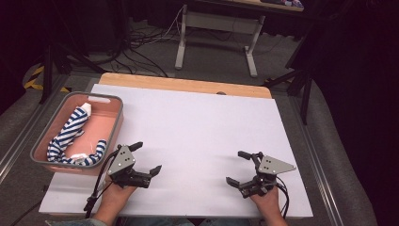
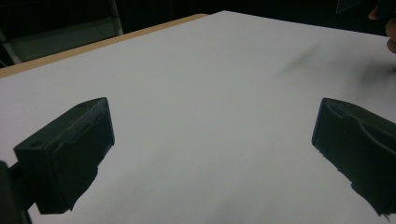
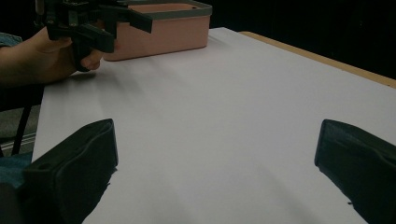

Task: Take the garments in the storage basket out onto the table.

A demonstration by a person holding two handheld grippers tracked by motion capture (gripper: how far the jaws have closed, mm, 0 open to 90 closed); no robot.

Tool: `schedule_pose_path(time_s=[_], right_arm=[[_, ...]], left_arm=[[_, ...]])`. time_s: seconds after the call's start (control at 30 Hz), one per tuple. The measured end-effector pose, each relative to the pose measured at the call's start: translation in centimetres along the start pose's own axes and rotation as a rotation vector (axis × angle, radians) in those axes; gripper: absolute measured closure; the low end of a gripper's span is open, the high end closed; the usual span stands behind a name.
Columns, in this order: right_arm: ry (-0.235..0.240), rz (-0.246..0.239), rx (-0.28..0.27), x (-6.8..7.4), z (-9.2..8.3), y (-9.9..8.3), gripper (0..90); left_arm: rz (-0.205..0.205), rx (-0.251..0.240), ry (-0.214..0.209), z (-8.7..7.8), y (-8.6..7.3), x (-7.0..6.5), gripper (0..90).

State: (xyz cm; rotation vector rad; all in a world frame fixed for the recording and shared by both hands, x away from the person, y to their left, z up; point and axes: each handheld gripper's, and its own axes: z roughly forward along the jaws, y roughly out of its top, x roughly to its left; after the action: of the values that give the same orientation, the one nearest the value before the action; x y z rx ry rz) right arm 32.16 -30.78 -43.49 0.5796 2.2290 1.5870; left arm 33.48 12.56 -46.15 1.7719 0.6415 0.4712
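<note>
Both pairs of jaws are standing wide with nothing between them: the left gripper (image 1: 143, 157) and the right gripper (image 1: 239, 167) are each hovering low over the bare white tabletop (image 1: 197, 122), held in the person's hands at its near edge. In the left gripper view the two black jaws are framing plain white surface; the right gripper view is showing the same, with the left gripper (image 3: 100, 23) farther off in front of the pink bin. Moving outward, the nearest thing is the navy-and-white striped cloth (image 1: 70, 134), lying crumpled inside the pink plastic bin with a grey rim (image 1: 115, 123) at the tabletop's left edge. The cloth is stretching along the bin's long axis, from the far corner down toward the near end, where a fold is resting against the near wall, just beside the left gripper. The bin is lying to the left of the left jaws and slightly beyond them; the right gripper is sitting well apart from it, across the open tabletop. Judging by this, the left hand is better placed to reach over the rim for the cloth's near end.
</note>
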Motion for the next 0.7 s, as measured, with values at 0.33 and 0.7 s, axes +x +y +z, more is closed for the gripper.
schedule_pose_path(time_s=[0.33, 0.7], right_arm=[[0.006, 0.005, 0.014, 0.0, 0.2, -0.2, 0.0], [0.012, 0.0, 0.031, 0.1, 0.5, -0.3, 0.0]], left_arm=[[0.004, 0.027, -0.027, -0.5, 0.7, 0.2, 0.0], [0.015, 0.035, -0.067, -0.8, 1.5, 0.0, 0.0]])
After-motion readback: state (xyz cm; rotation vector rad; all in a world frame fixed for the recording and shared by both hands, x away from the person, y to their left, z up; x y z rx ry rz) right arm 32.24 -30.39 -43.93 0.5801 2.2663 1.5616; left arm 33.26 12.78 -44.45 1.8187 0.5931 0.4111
